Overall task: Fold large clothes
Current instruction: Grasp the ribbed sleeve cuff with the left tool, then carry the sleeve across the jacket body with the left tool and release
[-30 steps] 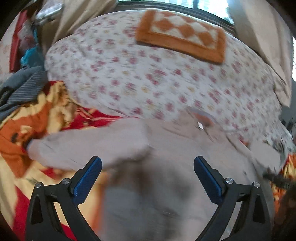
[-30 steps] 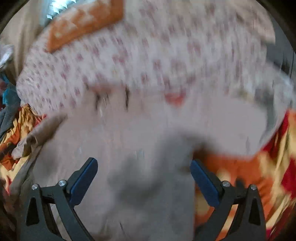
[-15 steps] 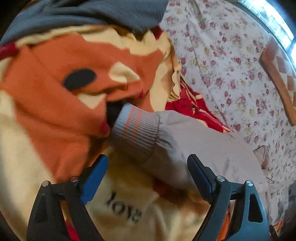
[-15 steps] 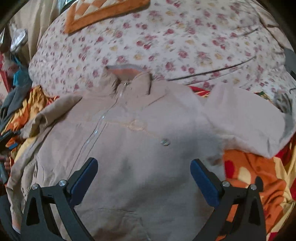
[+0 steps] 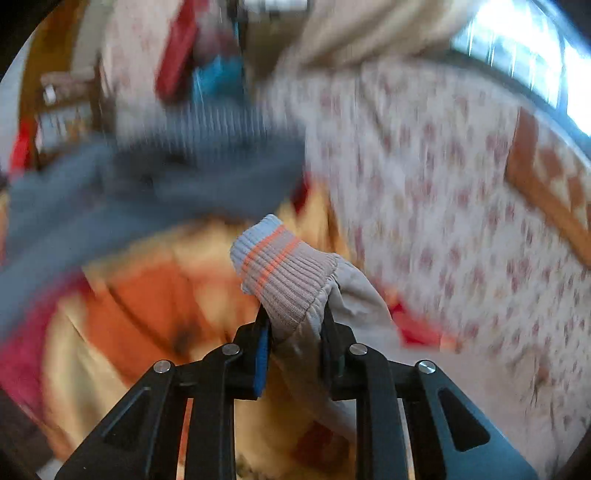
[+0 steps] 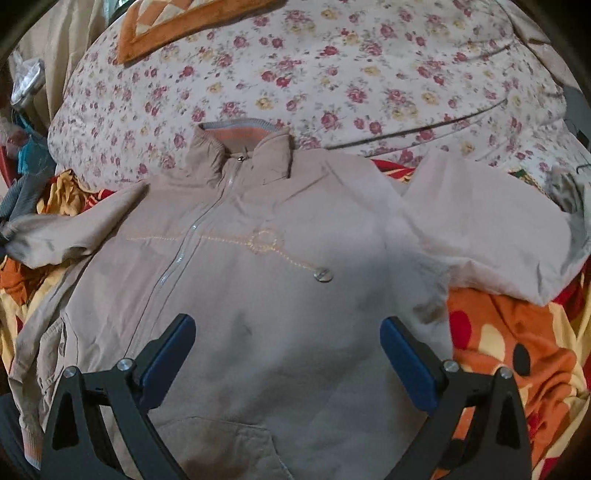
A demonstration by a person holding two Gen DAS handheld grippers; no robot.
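A beige zip-up jacket [image 6: 258, 258] lies front up on the bed, collar away from me and both sleeves spread. My right gripper [image 6: 286, 326] hovers open over its lower front, with nothing between the fingers. In the left wrist view the jacket's ribbed cuff [image 5: 275, 269], grey with orange stripes, sticks up out of my left gripper [image 5: 293, 321]. Its jaws are closing, and the pads pinch the sleeve just below the cuff. The sleeve hangs down to the right behind them.
An orange, red and yellow blanket [image 6: 509, 332] lies under the jacket. Behind it rises a floral quilt [image 6: 332, 74] with an orange checkered mat [image 6: 166, 26] on top. A grey-blue garment [image 5: 147, 184] lies beyond the cuff, with a window [image 5: 535, 55] at the upper right.
My left gripper swung from over the jacket's body out to the sleeve cuff, closed on it and lifted it. The right gripper stayed open and the blur in its view has cleared.
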